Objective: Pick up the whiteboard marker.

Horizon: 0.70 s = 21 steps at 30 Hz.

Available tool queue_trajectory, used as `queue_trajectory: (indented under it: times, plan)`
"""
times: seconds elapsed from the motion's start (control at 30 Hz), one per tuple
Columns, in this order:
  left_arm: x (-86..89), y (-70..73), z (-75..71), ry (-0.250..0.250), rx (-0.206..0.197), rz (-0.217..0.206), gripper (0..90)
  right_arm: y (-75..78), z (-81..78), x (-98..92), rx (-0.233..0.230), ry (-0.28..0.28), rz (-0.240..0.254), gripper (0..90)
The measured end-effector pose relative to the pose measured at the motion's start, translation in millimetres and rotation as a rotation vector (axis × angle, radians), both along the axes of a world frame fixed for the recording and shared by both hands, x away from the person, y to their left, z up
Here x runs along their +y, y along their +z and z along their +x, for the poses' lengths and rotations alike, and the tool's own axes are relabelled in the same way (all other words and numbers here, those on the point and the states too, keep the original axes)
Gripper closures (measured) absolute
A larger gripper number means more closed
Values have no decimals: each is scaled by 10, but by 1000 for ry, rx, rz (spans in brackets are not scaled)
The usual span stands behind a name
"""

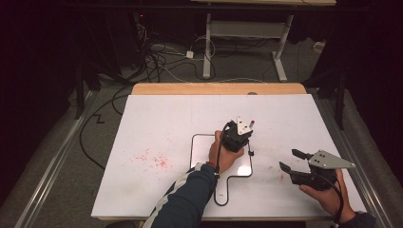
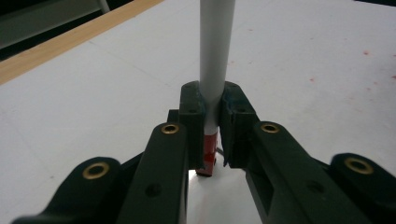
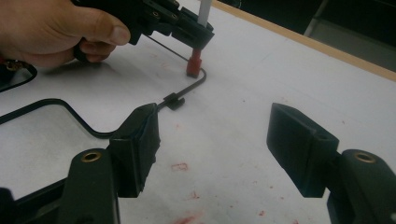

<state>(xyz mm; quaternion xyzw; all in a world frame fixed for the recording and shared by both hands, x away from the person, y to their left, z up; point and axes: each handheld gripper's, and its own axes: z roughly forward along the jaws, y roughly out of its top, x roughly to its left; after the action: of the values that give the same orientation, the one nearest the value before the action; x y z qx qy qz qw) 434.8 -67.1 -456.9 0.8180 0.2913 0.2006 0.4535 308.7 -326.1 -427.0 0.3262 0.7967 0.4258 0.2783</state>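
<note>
A white marker (image 2: 215,46) with a red tip (image 2: 210,156) stands upright, tip down on the white tabletop (image 1: 166,114). My left gripper (image 2: 212,100) is shut on its barrel, just above the red end. In the high view my left gripper (image 1: 243,137) is over the far right corner of a thin black frame (image 1: 192,147) shaped like a paddle. From the right gripper view, the red tip (image 3: 194,63) touches down beside the frame's corner (image 3: 201,77). My right gripper (image 3: 215,130) is open with nothing between its pads, and it hovers at the table's right (image 1: 289,159).
A small black clip (image 3: 173,100) sits on the frame's edge. Red smears (image 1: 154,159) mark the tabletop left of the frame, with more red specks (image 3: 180,166) under my right gripper. A wooden strip (image 1: 218,88) runs along the far edge. Cables (image 1: 157,61) lie on the floor beyond.
</note>
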Motion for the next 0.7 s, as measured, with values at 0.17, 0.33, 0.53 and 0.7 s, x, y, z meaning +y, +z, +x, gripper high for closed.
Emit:
queue_trajectory:
  times: [0.17, 0.33, 0.53, 0.7]
  plan:
    - [77, -12, 23, 16, 31, -41, 787, 3, 1, 2, -5, 2, -1, 357]
    - [-63, -6, -68, -38, 9, -16, 787, -3, 5, 15, -1, 4, -2, 357]
    - [79, 4, -3, -20, 16, -6, 787, 12, 26, 18, 1, 4, 4, 357]
    - [154, 4, 44, -18, 16, -2, 786, 22, 63, 9, 2, -3, 13, 357]
